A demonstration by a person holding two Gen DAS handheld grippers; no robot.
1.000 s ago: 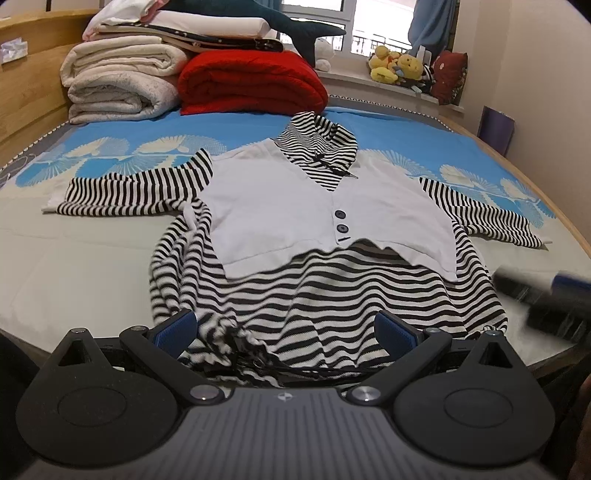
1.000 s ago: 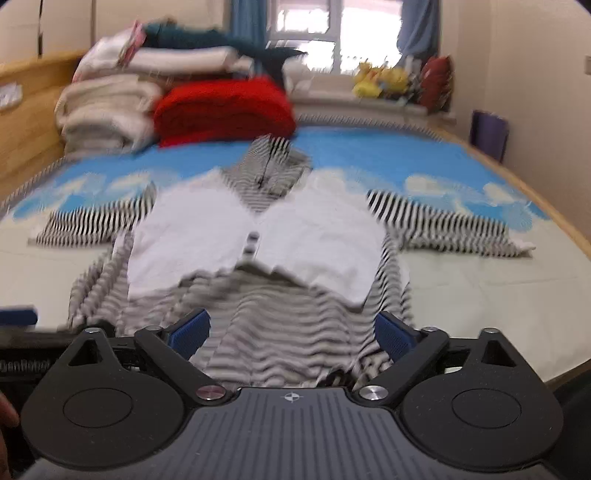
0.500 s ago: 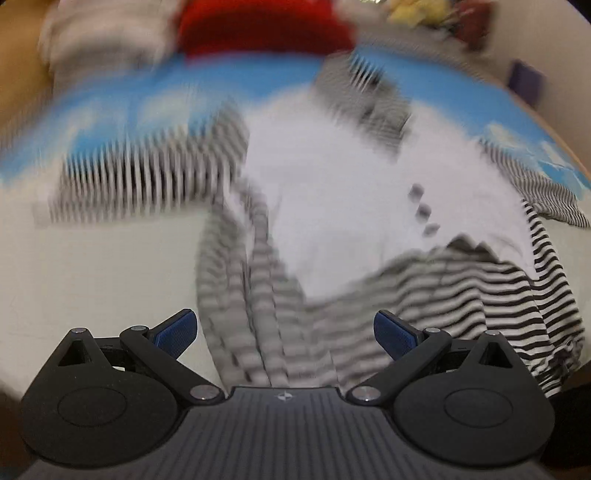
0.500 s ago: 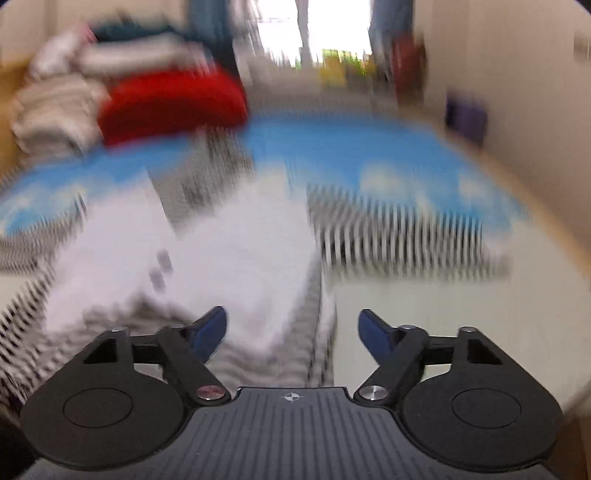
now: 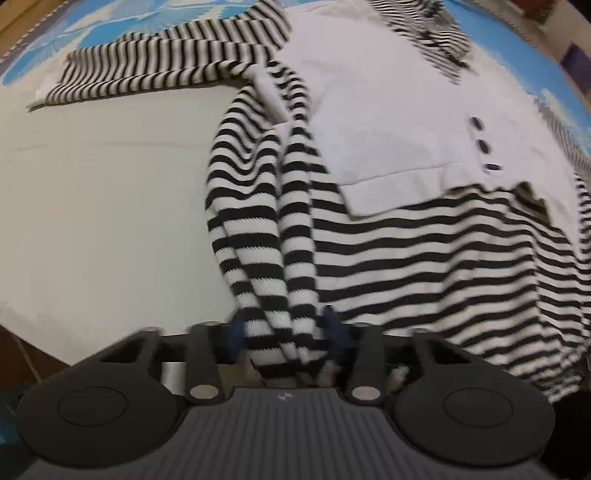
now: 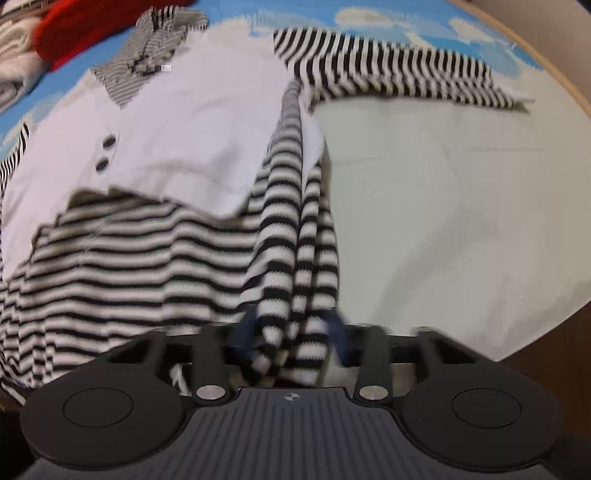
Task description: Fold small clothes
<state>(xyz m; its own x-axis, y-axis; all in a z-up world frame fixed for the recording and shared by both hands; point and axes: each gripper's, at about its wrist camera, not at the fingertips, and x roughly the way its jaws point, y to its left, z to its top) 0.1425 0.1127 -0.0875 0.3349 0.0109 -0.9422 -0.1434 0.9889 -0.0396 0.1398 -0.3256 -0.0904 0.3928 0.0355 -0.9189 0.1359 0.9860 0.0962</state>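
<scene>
Nearest us, our left gripper (image 5: 282, 334) pinched on the bunched hem of the striped top (image 5: 424, 251), our right gripper (image 6: 295, 328) clamped on the hem's other corner, top spread across the bed (image 6: 443, 192), sleeves out sideways, red blanket (image 6: 70, 33) beyond

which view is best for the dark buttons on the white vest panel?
Left wrist: all three dark buttons show, sharp, in a row on the white panel. Right wrist shows only two, smaller, near its left edge.
</scene>
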